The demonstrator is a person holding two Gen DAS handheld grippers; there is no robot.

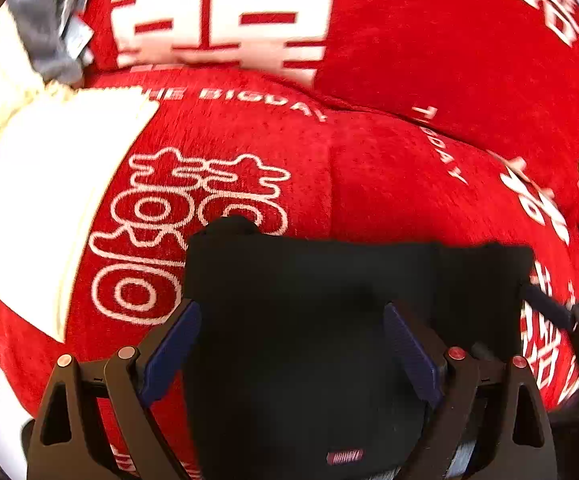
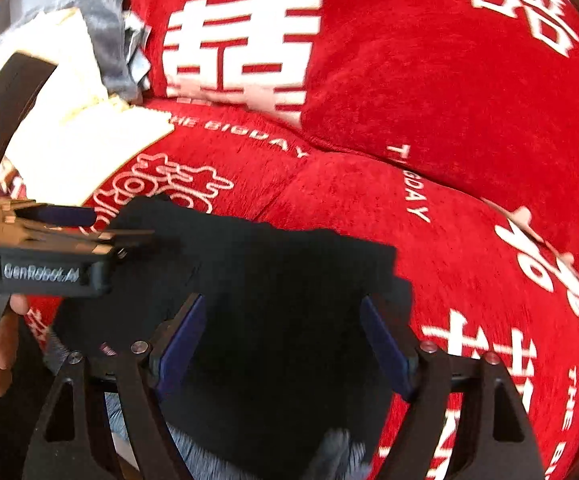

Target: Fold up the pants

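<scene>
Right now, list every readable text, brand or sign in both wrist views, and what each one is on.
"THE BIGDAY": white print on the red blanket, twice, the second partly hidden.
Large white double-happiness characters: same blanket.
"GenRobot.AI": body of the left gripper, seen in the right wrist view.
Small red tag on the black pants, near the left gripper's base: too blurred to read.

Matt black cloth pants [image 1: 313, 320] on plush red blanket [image 1: 409, 184]

Pants [image 1: 313, 320] on blanket [image 1: 389, 184]
</scene>
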